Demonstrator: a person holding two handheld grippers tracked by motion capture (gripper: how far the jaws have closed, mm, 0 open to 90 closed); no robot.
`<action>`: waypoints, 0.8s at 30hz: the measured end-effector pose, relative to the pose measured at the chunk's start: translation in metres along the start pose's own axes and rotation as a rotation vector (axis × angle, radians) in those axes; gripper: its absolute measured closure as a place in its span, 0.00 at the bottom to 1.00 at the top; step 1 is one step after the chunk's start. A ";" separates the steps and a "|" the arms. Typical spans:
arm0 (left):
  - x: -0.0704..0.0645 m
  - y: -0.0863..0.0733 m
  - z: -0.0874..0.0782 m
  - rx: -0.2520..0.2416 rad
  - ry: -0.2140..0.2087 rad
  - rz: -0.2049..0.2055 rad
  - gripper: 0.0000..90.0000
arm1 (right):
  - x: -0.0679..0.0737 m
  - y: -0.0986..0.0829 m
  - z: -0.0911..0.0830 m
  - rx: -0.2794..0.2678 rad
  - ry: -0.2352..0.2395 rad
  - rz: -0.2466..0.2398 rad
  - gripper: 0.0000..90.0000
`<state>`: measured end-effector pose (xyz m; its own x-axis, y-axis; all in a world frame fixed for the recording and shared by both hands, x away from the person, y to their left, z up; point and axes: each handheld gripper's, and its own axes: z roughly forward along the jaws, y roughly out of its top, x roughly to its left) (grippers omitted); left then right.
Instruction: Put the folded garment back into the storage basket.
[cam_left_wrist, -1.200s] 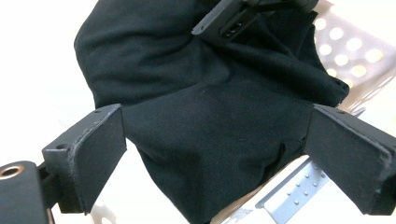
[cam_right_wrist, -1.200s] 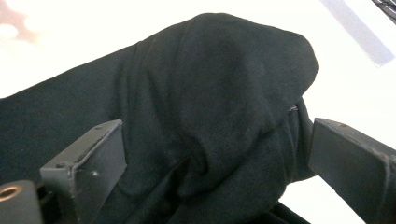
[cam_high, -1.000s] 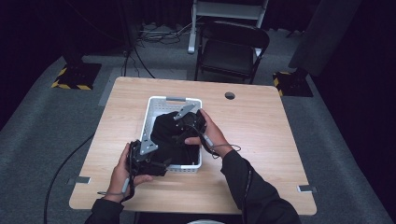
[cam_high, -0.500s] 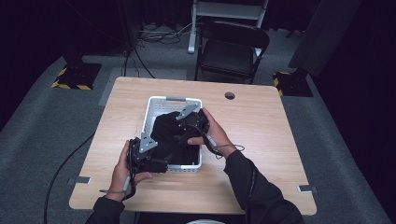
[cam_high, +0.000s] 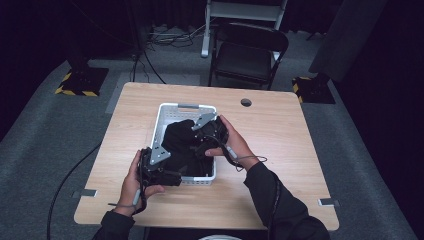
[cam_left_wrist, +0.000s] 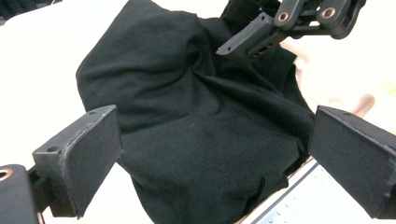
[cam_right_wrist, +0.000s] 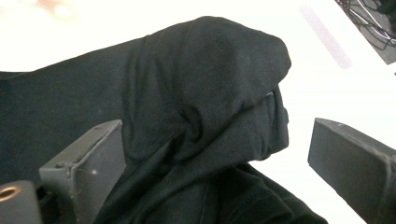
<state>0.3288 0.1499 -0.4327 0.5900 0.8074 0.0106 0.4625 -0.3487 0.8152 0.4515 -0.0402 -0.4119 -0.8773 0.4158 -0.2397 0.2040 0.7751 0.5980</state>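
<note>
I am working on the black garment (cam_high: 182, 145) that lies bunched in the white basket (cam_high: 165, 111) at the middle of the table (cam_high: 280, 150). My left gripper (cam_left_wrist: 212, 154) sits at the basket's seven o'clock corner, its jaws spread wide with the cloth's near bulge between them but not pinched. My right gripper (cam_right_wrist: 215, 163) is over the heap toward two o'clock, jaws likewise wide apart, a rounded fold of the cloth rising between them; in the left gripper view it (cam_left_wrist: 280, 23) shows at one o'clock, its tip down at the fabric.

I judge this to be the reaching step: both tools are placed on the garment, neither has it yet. Next I need to press each pair of jaws down into the cloth and close on a thick fold, so that enough layers are caught. Then I lift both together, clear of the basket's wall. A thin pinch may slip out.
</note>
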 end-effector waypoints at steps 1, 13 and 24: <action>-0.001 0.000 0.000 -0.005 -0.002 -0.001 0.03 | 0.000 0.000 -0.002 0.000 0.002 -0.002 0.05; -0.009 0.004 -0.003 -0.024 -0.011 0.022 0.03 | -0.001 -0.007 -0.018 -0.005 -0.008 -0.012 0.05; -0.020 0.007 -0.003 -0.038 -0.045 0.059 0.03 | -0.001 -0.017 -0.031 -0.014 -0.015 -0.018 0.05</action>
<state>0.3179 0.1329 -0.4257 0.6447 0.7637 0.0342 0.4010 -0.3759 0.8354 0.4351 -0.0687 -0.3983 -0.8741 0.4089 -0.2621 0.1819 0.7760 0.6039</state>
